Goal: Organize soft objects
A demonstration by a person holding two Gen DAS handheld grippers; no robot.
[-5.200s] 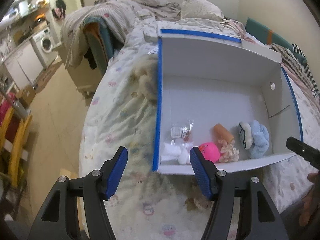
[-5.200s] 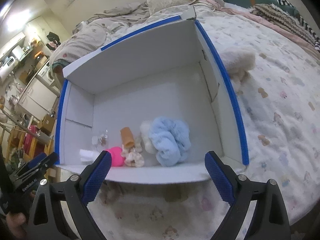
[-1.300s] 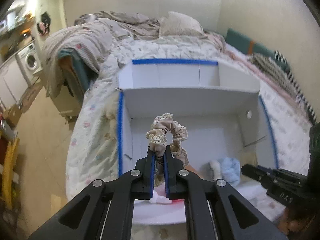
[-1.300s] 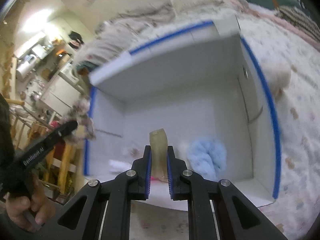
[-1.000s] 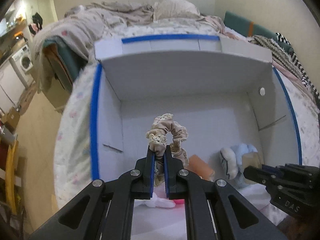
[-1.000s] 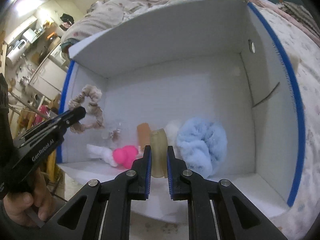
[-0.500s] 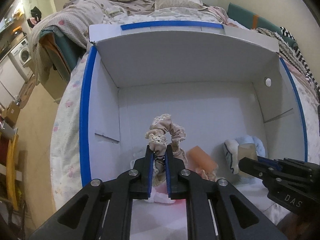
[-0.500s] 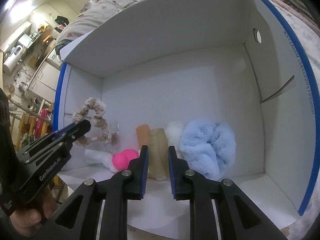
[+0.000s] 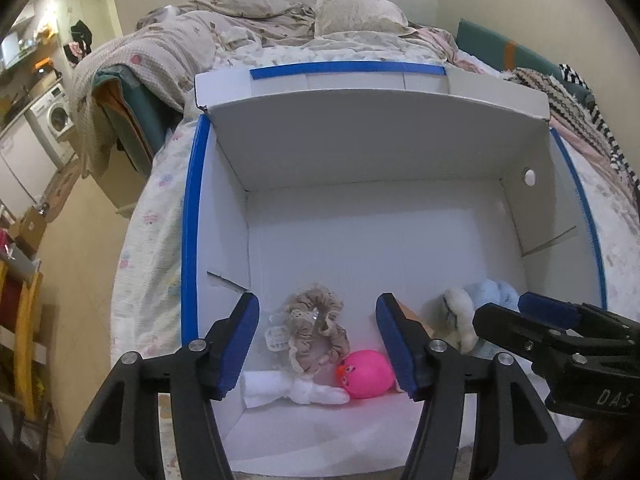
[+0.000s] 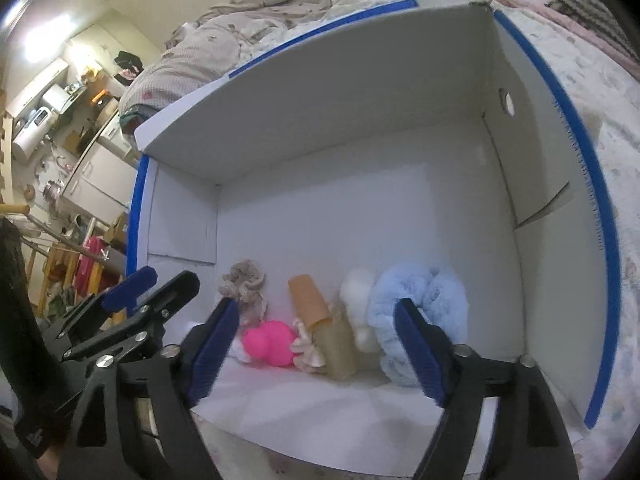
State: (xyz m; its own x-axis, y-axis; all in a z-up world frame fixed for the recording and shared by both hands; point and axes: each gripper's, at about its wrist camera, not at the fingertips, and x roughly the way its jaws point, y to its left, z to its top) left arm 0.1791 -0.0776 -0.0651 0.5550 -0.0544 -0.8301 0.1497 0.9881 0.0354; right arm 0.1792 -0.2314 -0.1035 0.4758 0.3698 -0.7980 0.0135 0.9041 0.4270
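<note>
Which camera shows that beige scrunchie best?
The left wrist view: the scrunchie lies whole and close between the opening left gripper fingers, touching neither. The right wrist view shows it smaller, partly hidden behind a finger.

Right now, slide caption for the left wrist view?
Left gripper opening above a beige scrunchie lying in the white box beside a pink toy.

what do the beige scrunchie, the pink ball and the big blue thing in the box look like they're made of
Beige scrunchie: gathered matte fabric, seemingly with a lace edge.
Pink ball: smooth, slightly glossy, probably rubber or soft plastic; a face is printed on it.
Big blue thing: fluffy plush or fleece, judging by its fuzzy pile.
</note>
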